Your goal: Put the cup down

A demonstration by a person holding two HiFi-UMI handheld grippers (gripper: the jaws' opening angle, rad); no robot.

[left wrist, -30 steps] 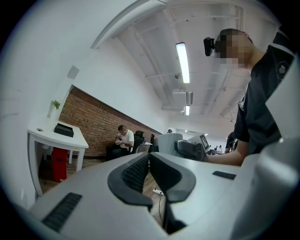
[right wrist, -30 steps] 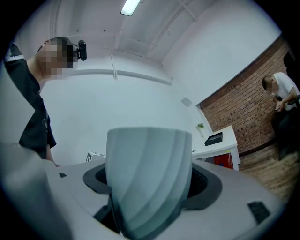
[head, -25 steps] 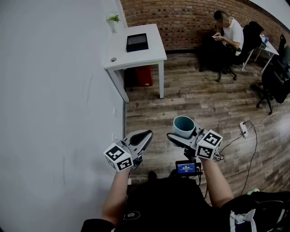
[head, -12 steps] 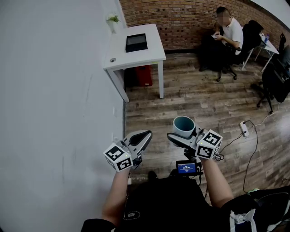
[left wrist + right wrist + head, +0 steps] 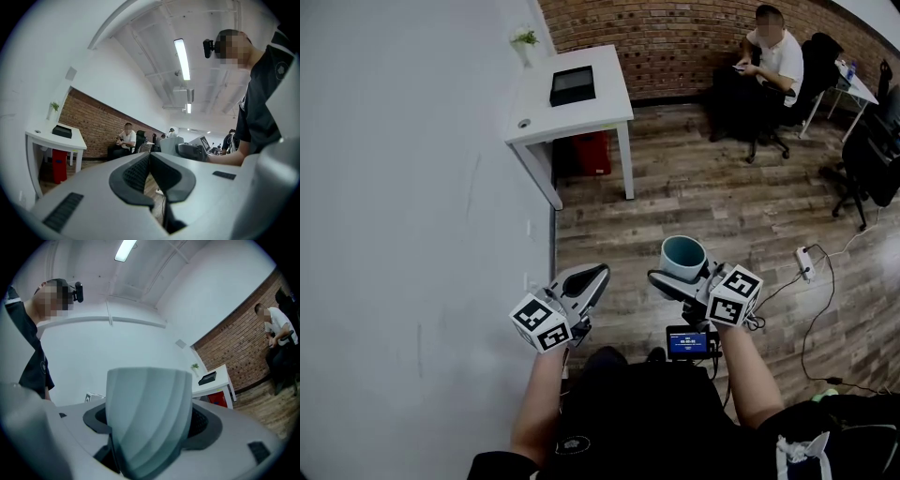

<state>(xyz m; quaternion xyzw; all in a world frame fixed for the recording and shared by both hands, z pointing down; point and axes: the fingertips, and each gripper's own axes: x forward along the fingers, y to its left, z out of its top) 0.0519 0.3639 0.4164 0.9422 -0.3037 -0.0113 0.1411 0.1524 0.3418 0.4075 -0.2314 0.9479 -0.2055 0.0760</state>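
A pale blue-green ribbed cup (image 5: 682, 257) is held upright in the air, with my right gripper (image 5: 675, 278) shut on it. In the right gripper view the cup (image 5: 149, 414) fills the space between the two dark pads. My left gripper (image 5: 592, 279) hangs beside it at the same height, shut, and holds nothing; its pads meet in the left gripper view (image 5: 150, 174). Both grippers are out in front of the person, above a wooden floor. A white table (image 5: 581, 111) stands far ahead against the white wall.
On the table lie a black box (image 5: 572, 86), a small potted plant (image 5: 524, 39) and a small round object (image 5: 523, 123). A red bin (image 5: 592, 153) stands under it. A seated person (image 5: 771, 58) and office chairs are at the back right. A power strip with cables (image 5: 806, 264) lies on the floor.
The head view has shifted a little, so the table and the seated person sit higher and further left. Both grippers and the cup hold the same pose.
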